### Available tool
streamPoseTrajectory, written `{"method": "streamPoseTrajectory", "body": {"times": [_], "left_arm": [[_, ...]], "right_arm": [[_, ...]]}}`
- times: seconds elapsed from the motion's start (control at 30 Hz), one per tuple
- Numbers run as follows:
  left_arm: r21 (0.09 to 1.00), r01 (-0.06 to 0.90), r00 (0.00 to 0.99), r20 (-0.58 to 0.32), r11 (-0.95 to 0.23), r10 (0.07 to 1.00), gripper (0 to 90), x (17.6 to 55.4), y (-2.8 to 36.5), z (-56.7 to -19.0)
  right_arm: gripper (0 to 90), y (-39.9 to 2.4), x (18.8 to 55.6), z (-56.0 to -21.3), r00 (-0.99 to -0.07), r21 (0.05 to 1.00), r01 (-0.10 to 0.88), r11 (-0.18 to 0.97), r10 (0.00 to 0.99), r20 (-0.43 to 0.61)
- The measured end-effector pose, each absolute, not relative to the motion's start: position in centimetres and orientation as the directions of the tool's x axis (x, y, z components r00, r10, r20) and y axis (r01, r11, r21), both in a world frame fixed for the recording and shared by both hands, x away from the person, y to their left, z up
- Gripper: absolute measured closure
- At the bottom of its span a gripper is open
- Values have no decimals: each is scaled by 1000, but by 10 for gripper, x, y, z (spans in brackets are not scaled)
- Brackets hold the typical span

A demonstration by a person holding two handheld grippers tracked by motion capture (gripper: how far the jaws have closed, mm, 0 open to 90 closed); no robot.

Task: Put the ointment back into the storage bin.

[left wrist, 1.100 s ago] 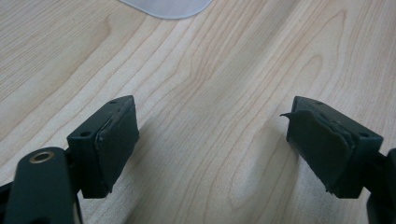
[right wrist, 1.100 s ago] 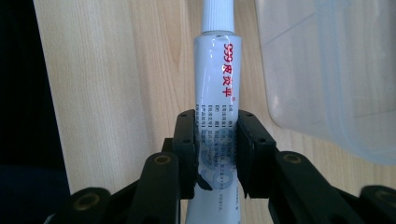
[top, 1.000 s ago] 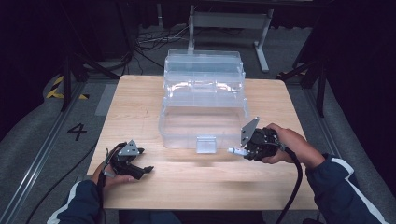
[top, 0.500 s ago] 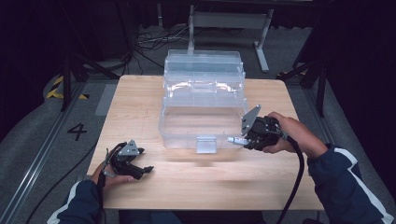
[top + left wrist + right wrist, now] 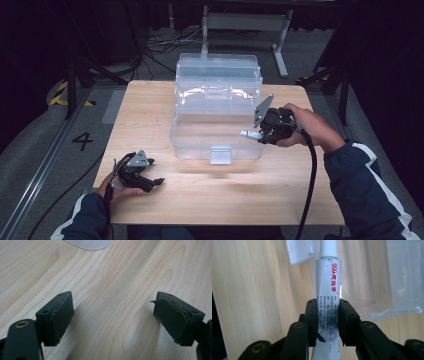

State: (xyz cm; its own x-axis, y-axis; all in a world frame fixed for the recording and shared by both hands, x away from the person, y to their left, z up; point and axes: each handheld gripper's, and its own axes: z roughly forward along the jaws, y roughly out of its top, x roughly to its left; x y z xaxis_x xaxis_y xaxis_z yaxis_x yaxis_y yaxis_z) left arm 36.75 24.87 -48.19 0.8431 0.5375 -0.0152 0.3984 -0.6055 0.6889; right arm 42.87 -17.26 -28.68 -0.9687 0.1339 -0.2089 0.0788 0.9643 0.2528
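Ointment tube point(image 5: 328, 292) in right claw point(image 5: 327, 315); beside clear box point(image 5: 218, 107)

1. The left gripper point(image 5: 150, 182) is black, with a grey 3-cornered plate point(image 5: 137, 160) on top and a thin black cable point(image 5: 114, 172) looped beside it.
2. Its 2 jaws end in dark, worn pads point(image 5: 62, 315) with frayed edges; small screw holes sit in the blocks.
3. The right gripper point(image 5: 246, 134) is black too, carrying a grey plate point(image 5: 263, 110) and a thick black cable point(image 5: 311, 180).
4. The sleeves point(image 5: 372, 195) are dark blue with white stripes.
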Motion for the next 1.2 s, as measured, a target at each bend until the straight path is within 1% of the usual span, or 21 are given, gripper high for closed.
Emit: {"method": "streamPoseTrajectory", "body": {"times": [0.33,0.53,0.7,0.9,1.07,1.13,1.2], "left_arm": [[689,399,843,-16,-605,538,169,368,249,-482],[689,398,844,-15,-605,537,168,368,249,-482],[689,398,844,-15,-606,537,168,368,249,-482],[689,399,843,-16,-606,537,169,368,249,-482],[689,399,843,-16,-605,537,168,368,249,-482],[689,399,843,-16,-605,537,169,368,249,-482],[689,399,843,-16,-605,537,169,368,249,-482]], "right_arm": [[721,-165,457,-281,-963,259,92,962,152,-223],[721,-161,473,-283,-963,248,113,962,168,-212],[721,-152,485,-287,-967,240,100,966,151,-203],[720,-136,494,-299,-971,215,87,973,131,-199],[720,-128,500,-313,-978,206,92,974,127,-167],[720,-126,502,-318,-977,200,88,976,124,-176],[720,-124,504,-324,-979,199,88,976,121,-162]]}}
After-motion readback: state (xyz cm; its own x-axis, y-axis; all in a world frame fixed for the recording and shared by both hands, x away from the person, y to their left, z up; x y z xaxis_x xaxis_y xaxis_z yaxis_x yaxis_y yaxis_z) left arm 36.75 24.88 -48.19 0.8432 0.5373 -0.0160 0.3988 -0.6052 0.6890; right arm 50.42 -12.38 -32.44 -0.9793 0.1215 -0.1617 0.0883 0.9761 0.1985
